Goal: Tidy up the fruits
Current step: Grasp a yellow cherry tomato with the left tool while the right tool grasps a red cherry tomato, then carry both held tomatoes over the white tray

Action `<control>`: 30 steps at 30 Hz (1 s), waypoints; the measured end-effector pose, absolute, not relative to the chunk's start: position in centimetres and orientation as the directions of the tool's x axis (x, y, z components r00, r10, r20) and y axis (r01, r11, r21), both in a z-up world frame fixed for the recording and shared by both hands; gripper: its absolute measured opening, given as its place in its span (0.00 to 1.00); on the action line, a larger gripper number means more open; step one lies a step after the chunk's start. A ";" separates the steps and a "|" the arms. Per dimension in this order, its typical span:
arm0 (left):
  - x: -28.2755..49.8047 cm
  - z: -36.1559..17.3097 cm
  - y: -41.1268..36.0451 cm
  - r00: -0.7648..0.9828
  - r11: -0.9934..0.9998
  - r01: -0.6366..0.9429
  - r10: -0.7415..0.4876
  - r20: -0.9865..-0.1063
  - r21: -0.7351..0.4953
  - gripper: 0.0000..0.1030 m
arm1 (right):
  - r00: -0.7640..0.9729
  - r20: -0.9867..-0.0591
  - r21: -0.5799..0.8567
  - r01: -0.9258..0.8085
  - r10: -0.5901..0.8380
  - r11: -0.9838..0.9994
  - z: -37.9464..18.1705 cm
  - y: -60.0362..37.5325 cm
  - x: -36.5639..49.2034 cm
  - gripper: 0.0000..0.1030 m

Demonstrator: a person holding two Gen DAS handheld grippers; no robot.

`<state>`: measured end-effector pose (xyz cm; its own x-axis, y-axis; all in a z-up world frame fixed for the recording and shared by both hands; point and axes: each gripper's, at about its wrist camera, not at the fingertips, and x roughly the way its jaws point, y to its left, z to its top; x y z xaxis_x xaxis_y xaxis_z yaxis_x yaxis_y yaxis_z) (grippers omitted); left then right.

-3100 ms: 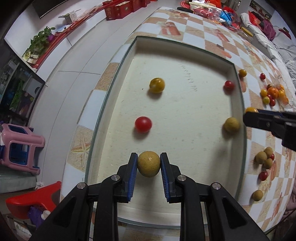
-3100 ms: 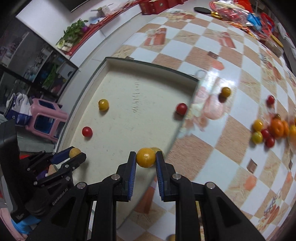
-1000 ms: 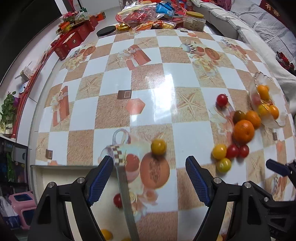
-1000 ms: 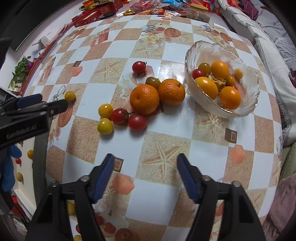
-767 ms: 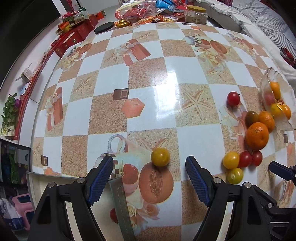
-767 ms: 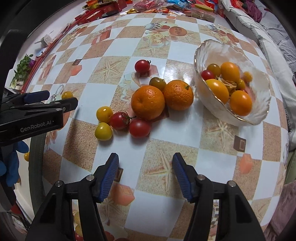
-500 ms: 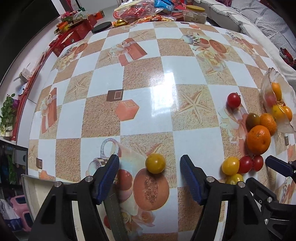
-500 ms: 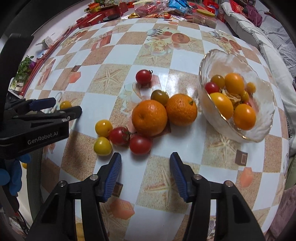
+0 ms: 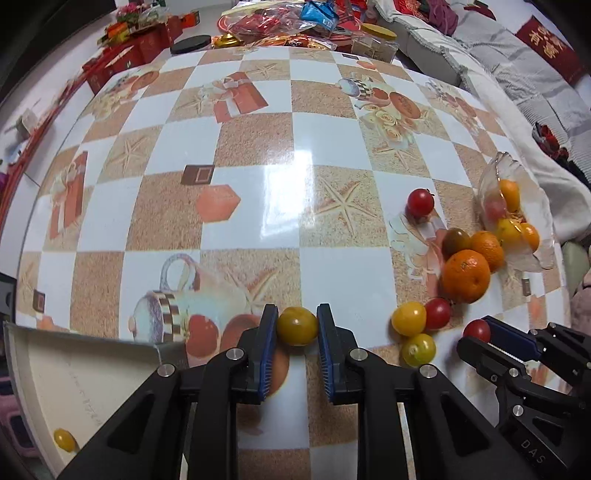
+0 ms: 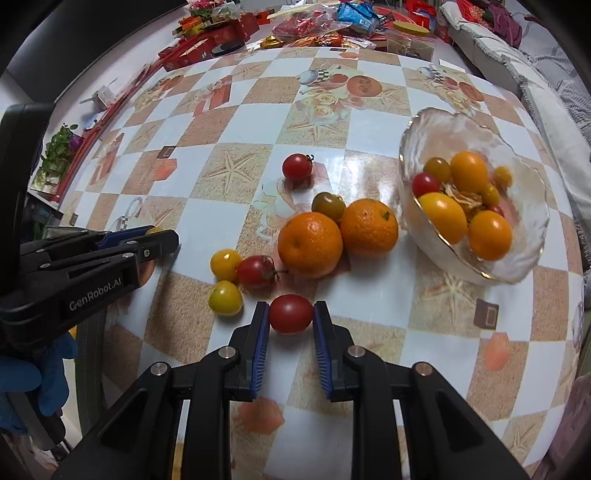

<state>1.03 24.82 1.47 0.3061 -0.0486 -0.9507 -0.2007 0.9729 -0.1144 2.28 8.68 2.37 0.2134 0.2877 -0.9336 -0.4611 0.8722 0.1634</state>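
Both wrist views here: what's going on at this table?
A person is sorting fruit with a gripper in each hand. The left gripper has just closed on a yellow tomato near the tray; the right gripper has just closed on a red tomato. Both tomatoes still sit on the table. Two oranges and a glass bowl lie nearby.

Home living room: patterned tablecloth (image 9: 258,192), sofa cushions (image 9: 517,55), snack packets (image 9: 295,22), gift boxes (image 9: 144,44).

Both wrist views look steeply down, close over the surface (image 9: 258,140); they share the oranges (image 10: 310,243) and each other's tool.
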 end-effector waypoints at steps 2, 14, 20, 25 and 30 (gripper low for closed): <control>0.3 1.8 24.9 0.307 0.968 -0.211 -0.066 -0.949 -0.136 0.22 | 0.204 -0.932 0.184 -0.447 0.300 0.876 2.6 8.0 1.9 0.25; -4.7 5.3 22.1 0.335 0.973 -0.163 -0.100 -0.937 -0.162 0.22 | 0.149 -0.942 0.218 -0.407 0.300 0.887 3.7 5.4 -1.6 0.25; -8.2 7.0 22.0 0.330 0.970 -0.171 -0.110 -0.938 -0.174 0.22 | 0.140 -0.948 0.209 -0.404 0.286 0.891 5.0 4.8 -3.8 0.25; -11.0 8.2 22.7 0.330 0.969 -0.188 -0.094 -0.939 -0.163 0.22 | 0.128 -0.951 0.209 -0.402 0.281 0.891 6.2 4.7 -5.5 0.25; -13.5 9.2 24.2 0.329 0.964 -0.216 -0.078 -0.941 -0.156 0.22 | 0.117 -0.956 0.194 -0.442 0.271 0.876 7.4 5.6 -7.4 0.25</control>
<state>-13.47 24.15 9.17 0.3294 -0.0784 -0.9409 -0.2159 0.9639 -0.1559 -7.43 5.60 7.40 0.1171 0.2706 -0.9555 -0.4421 0.8758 0.1938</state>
